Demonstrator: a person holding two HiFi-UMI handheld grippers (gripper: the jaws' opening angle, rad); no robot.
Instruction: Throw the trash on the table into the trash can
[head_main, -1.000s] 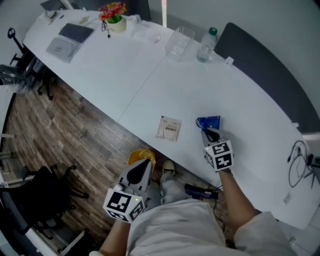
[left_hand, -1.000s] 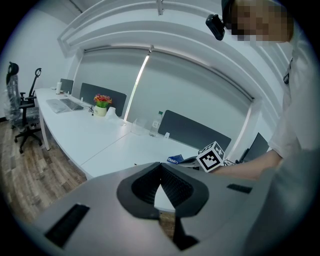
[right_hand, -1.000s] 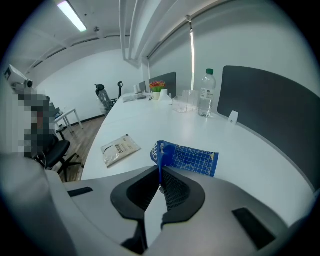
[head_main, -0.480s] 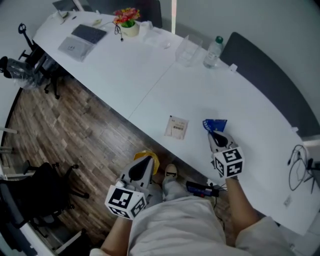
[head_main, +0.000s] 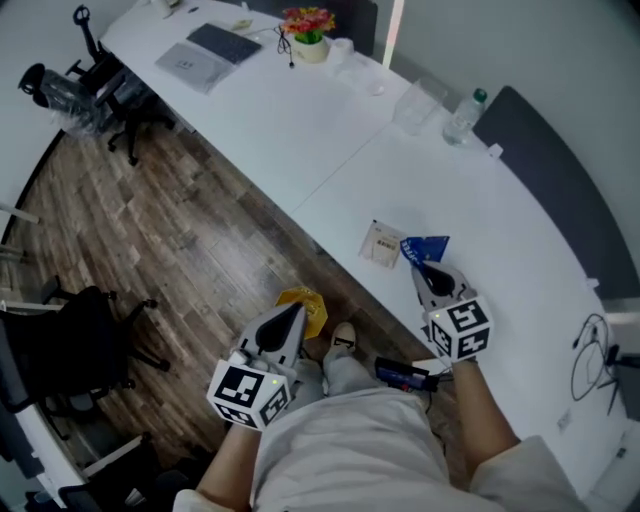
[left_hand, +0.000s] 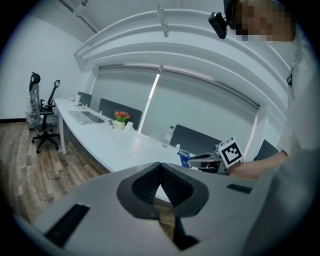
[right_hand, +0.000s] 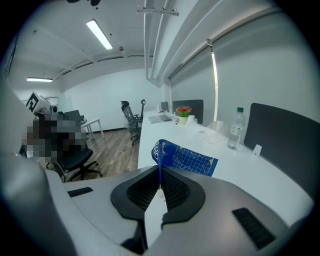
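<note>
My right gripper (head_main: 430, 275) is shut on the edge of a blue patterned coffee packet (head_main: 425, 247), held just above the white table (head_main: 330, 130) near its front edge. The packet (right_hand: 192, 159) stands up from the closed jaws (right_hand: 160, 172) in the right gripper view. Just left of it on the table lies a white packet (head_main: 383, 243). Below the table edge, over the wooden floor, my left gripper (head_main: 285, 325) has its jaws shut and empty (left_hand: 160, 166). A yellow object (head_main: 305, 303) sits on the floor just beyond it.
At the table's far side stand a water bottle (head_main: 463, 115), a clear plastic container (head_main: 417, 100), a flower pot (head_main: 308, 22) and a laptop (head_main: 208, 55). Office chairs (head_main: 75, 90) stand at the left, another (head_main: 60, 370) nearer me. Cables (head_main: 590, 355) lie at the right.
The right gripper has carried the blue packet up and left, closer to the white packet and the table's front edge. The left gripper has stayed low over the floor.
</note>
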